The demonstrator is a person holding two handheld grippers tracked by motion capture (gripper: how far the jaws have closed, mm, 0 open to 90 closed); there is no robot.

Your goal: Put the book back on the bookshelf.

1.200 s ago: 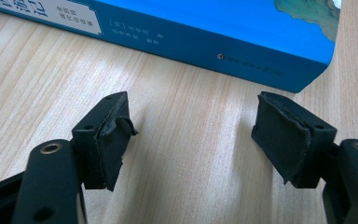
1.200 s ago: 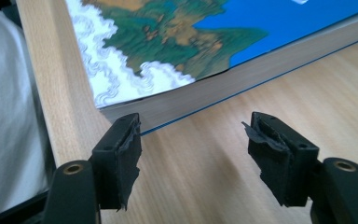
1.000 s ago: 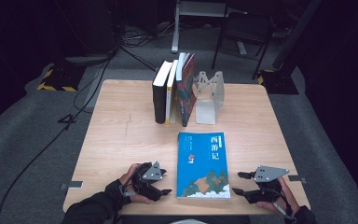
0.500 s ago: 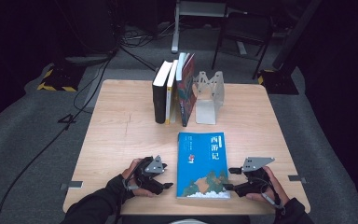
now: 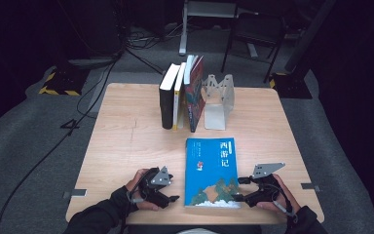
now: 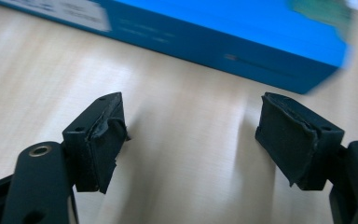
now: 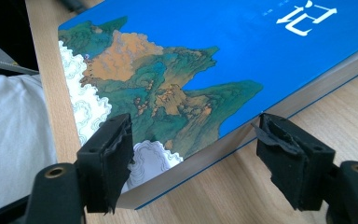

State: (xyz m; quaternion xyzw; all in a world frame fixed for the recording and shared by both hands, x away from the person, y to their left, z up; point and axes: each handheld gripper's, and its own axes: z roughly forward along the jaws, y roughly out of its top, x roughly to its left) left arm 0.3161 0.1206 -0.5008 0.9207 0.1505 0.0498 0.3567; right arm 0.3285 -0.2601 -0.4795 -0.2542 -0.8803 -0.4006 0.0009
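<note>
A blue book (image 5: 212, 170) with a mountain painting on its cover lies flat near the front of the wooden table (image 5: 126, 141). My left gripper (image 5: 174, 187) rests on the table just left of it, open, facing the blue spine (image 6: 242, 42) with bare wood between the left gripper's jaws (image 6: 193, 126). My right gripper (image 5: 237, 189) is at the book's near right corner. Its jaws have just been opening. In the right gripper view the corner of the book (image 7: 191, 56) sits between the gripper's open jaws (image 7: 193, 140), and the pads do not press on it.
Several books (image 5: 180, 97) stand upright at the back of the table, leaning on a metal bookend (image 5: 219, 100). The person's white clothing (image 7: 14, 140) is just past the table's front edge. Chairs and cables lie on the floor behind.
The right gripper has moved left up to the book's near right corner, and its jaws stand wider. The left gripper has hardly moved.
</note>
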